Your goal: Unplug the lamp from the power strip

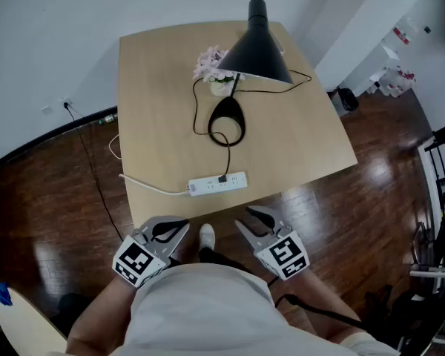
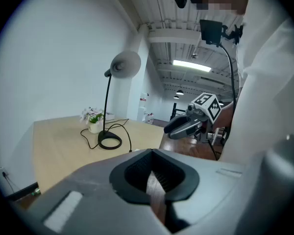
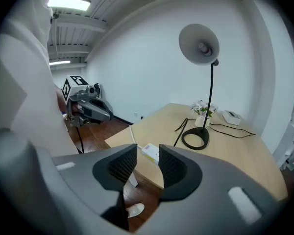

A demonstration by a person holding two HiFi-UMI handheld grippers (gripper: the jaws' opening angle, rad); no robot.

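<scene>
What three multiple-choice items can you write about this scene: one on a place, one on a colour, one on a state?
1. Where does the power strip lie?
A. near the table's front edge
B. on the floor
C. under the flowers

2. What colour is the lamp?
A. white
B. black
C. red

3. How is the right gripper?
A. shut on the lamp
B. open and empty
C. shut on the power strip

Answers:
1. A, the head view shows it by the edge nearest the person.
2. B, shade, stem and base are black.
3. B, its jaws stand apart with nothing between them.
</scene>
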